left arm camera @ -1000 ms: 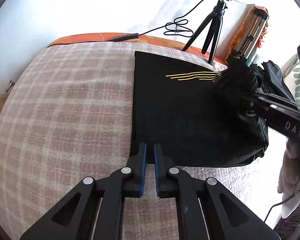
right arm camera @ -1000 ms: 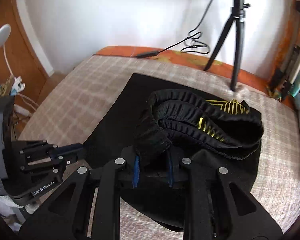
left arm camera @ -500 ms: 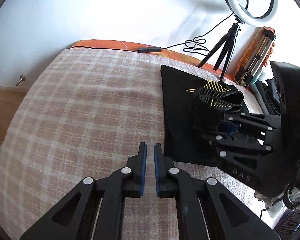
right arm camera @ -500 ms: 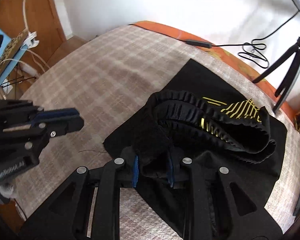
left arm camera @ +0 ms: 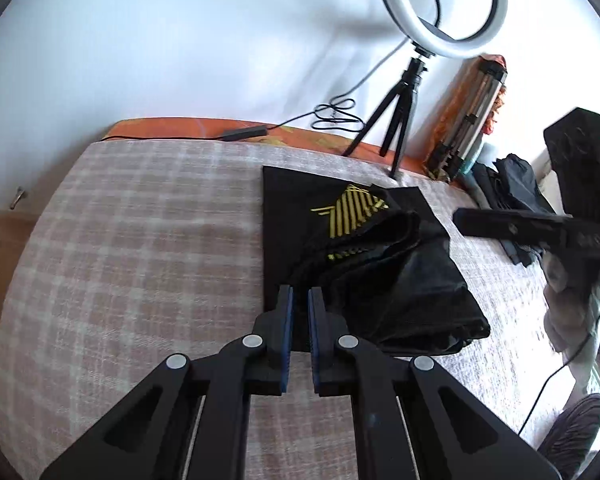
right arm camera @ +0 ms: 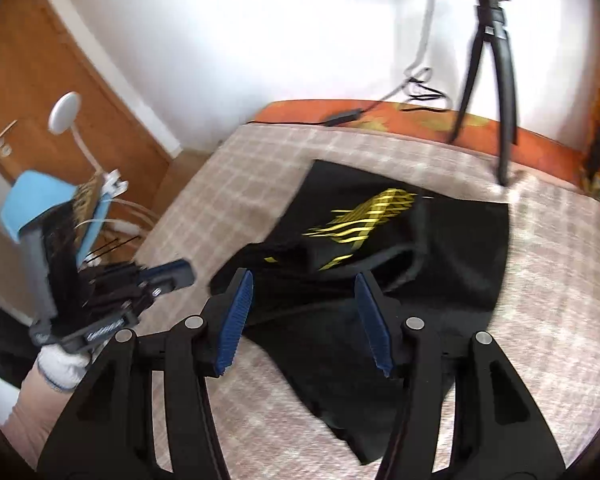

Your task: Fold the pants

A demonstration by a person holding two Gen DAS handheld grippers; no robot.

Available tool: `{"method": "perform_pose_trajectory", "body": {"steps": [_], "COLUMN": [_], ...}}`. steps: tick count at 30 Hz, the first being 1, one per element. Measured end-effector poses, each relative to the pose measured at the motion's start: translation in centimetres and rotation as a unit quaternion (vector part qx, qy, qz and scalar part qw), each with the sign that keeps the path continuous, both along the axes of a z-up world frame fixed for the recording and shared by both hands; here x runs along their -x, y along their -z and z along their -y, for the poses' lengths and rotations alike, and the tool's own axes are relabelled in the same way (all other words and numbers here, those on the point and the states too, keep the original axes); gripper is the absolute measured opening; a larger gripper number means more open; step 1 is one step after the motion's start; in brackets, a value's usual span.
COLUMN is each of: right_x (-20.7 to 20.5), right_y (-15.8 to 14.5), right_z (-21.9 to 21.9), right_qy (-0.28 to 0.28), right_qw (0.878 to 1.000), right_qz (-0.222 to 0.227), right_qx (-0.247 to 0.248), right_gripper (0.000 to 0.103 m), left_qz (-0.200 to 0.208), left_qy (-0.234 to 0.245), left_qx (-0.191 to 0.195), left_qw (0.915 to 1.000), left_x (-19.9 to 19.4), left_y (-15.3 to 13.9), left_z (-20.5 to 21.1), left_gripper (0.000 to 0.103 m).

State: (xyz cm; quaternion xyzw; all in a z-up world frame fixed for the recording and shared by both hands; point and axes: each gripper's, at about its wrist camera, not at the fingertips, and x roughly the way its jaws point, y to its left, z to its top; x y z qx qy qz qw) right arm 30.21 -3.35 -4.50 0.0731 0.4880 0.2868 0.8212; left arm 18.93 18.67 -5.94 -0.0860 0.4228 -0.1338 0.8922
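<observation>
Black pants (left arm camera: 356, 264) with yellow stripes lie folded on the checked bedcover (left arm camera: 140, 260), the waistband part slumped loosely on top. My left gripper (left arm camera: 299, 300) is shut with nothing in it, hovering just above the pants' near left edge. In the right wrist view my right gripper (right arm camera: 303, 280) has its jaws opening; the pants (right arm camera: 440, 248) lie on the bed beyond the gap and the pads do not touch them. From the left wrist view the right gripper (left arm camera: 458, 218) hangs to the right of the pants. The left gripper (right arm camera: 180, 276) shows at the left, held by a gloved hand (right arm camera: 60, 364).
A ring light (left arm camera: 440, 8) on a small tripod (left arm camera: 396, 108) stands at the bed's far edge, with a cable (left arm camera: 336, 114) beside it. A folded tripod (left arm camera: 472, 120) and dark clothes (left arm camera: 512, 184) sit at the far right. A wooden door (right arm camera: 60, 80) is left of the bed.
The right gripper let go of the bunched waistband, which dropped onto the folded pants. Its jaws opened and it drew back to the right. The left gripper rose slightly.
</observation>
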Motion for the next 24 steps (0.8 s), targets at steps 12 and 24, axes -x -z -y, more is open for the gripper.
{"method": "perform_pose_trajectory", "body": {"steps": [12, 24], "right_x": [-6.2, -12.0], "right_y": [6.3, 4.9], "right_z": [-1.8, -7.6], "right_qy": [0.03, 0.016], "right_qw": [0.994, 0.996], "right_qz": [-0.103, -0.08], "right_qx": [0.024, -0.047], "right_gripper": [0.029, 0.01], "left_qz": [-0.041, -0.03], "left_qy": [0.053, 0.022], "left_qx": [-0.074, -0.082], "left_qw": [0.995, 0.9959], "left_x": [-3.1, -3.3], "left_y": [4.1, 3.2], "left_z": [5.5, 4.0], "left_gripper": [0.005, 0.005]}}
